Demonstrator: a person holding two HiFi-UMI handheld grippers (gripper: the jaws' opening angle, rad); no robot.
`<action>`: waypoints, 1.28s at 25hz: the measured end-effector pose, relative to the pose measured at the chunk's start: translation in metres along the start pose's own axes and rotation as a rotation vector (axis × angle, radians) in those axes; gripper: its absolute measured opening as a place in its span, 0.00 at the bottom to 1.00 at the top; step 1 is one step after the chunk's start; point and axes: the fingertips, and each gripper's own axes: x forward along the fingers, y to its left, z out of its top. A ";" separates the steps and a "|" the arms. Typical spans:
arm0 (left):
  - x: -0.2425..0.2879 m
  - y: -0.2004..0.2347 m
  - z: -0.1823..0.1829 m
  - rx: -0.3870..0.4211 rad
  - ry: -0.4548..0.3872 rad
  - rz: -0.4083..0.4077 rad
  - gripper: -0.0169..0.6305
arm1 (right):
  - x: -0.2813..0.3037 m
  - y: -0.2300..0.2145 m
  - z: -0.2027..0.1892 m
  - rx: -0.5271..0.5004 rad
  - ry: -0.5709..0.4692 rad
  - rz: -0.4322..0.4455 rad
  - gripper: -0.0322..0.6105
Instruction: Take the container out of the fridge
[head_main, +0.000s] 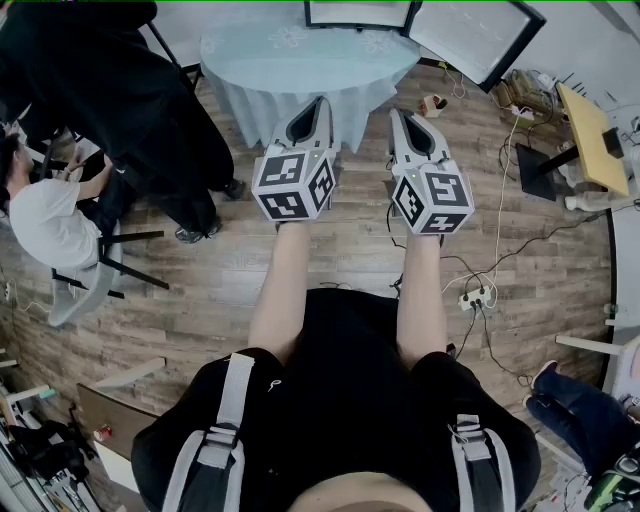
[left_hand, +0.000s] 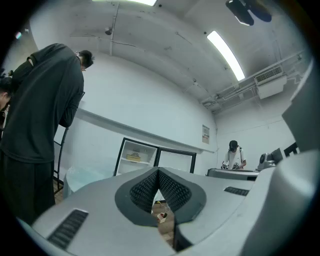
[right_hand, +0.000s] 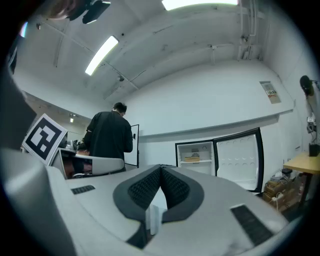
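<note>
A small fridge (right_hand: 196, 156) stands open against the far white wall, its door (right_hand: 237, 159) swung to the right. On its middle shelf lies a flat yellowish container (right_hand: 192, 159), also seen in the left gripper view as the container (left_hand: 133, 157) inside the fridge (left_hand: 136, 159). In the head view only the fridge's top edge (head_main: 356, 14) and the door (head_main: 478, 36) show. My left gripper (head_main: 322, 101) and right gripper (head_main: 396, 113) are held level side by side, far short of the fridge. Both are shut and empty, with the pads meeting at the tips.
A round table with a pale blue cloth (head_main: 300, 62) stands between me and the fridge. A person in black (head_main: 120, 90) stands at the left beside a seated person (head_main: 45, 222). Cables and a power strip (head_main: 475, 297) lie on the wood floor at right, near a yellow table (head_main: 590, 132).
</note>
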 end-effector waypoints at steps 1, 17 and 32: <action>0.001 -0.002 -0.001 0.001 -0.001 0.001 0.03 | -0.001 -0.001 -0.002 0.000 0.000 0.003 0.05; -0.025 -0.022 -0.006 0.028 0.004 0.052 0.03 | -0.021 -0.010 -0.004 0.044 -0.028 0.048 0.06; 0.035 0.001 0.002 -0.011 -0.007 0.061 0.03 | 0.011 -0.059 0.010 0.019 -0.059 -0.015 0.06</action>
